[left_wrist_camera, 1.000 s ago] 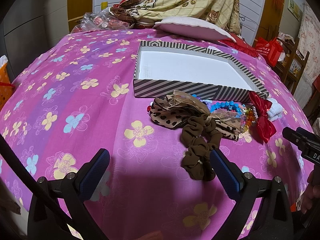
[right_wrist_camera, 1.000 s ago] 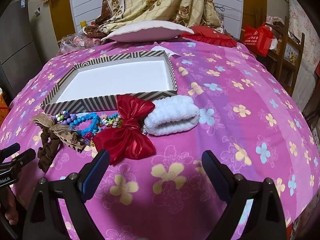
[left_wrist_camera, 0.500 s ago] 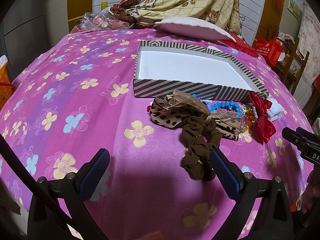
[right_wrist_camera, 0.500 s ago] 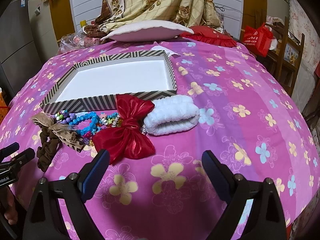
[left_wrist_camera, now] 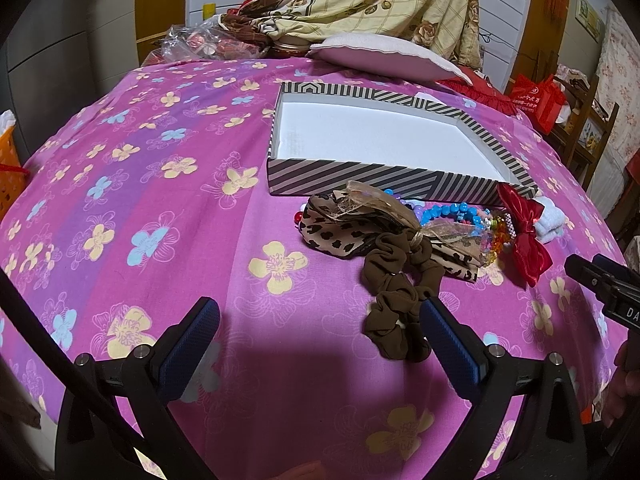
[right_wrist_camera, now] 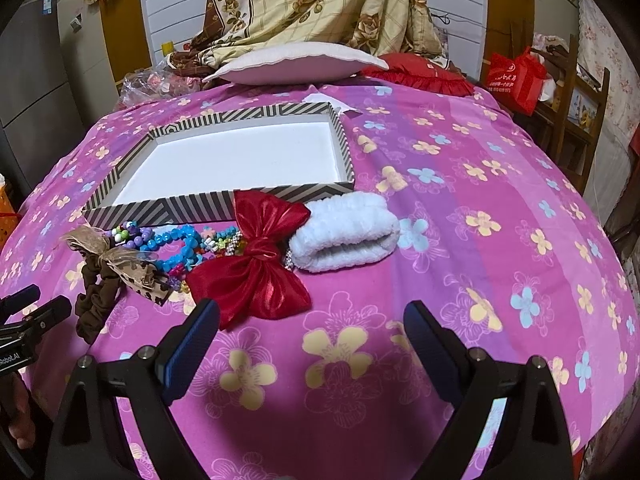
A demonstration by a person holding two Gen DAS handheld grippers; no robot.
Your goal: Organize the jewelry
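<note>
A striped box [left_wrist_camera: 352, 178] [right_wrist_camera: 192, 208] with a white empty inside sits on the pink flowered cloth. In front of it lie a brown scrunchie [left_wrist_camera: 394, 292] [right_wrist_camera: 94, 300], a leopard bow [left_wrist_camera: 340, 232], blue and coloured bead bracelets [left_wrist_camera: 456, 212] [right_wrist_camera: 176, 240], a red bow [left_wrist_camera: 526, 236] [right_wrist_camera: 260, 268] and a white fluffy band [right_wrist_camera: 344, 234]. My left gripper [left_wrist_camera: 320, 340] is open and empty, its right finger beside the scrunchie. My right gripper [right_wrist_camera: 312, 340] is open and empty, just in front of the red bow.
A pillow [right_wrist_camera: 296, 64] and a draped floral blanket [right_wrist_camera: 320, 4] lie at the far end. A red bag [right_wrist_camera: 516, 76] stands on wooden furniture at the right. An orange basket [left_wrist_camera: 8, 160] sits off the left edge.
</note>
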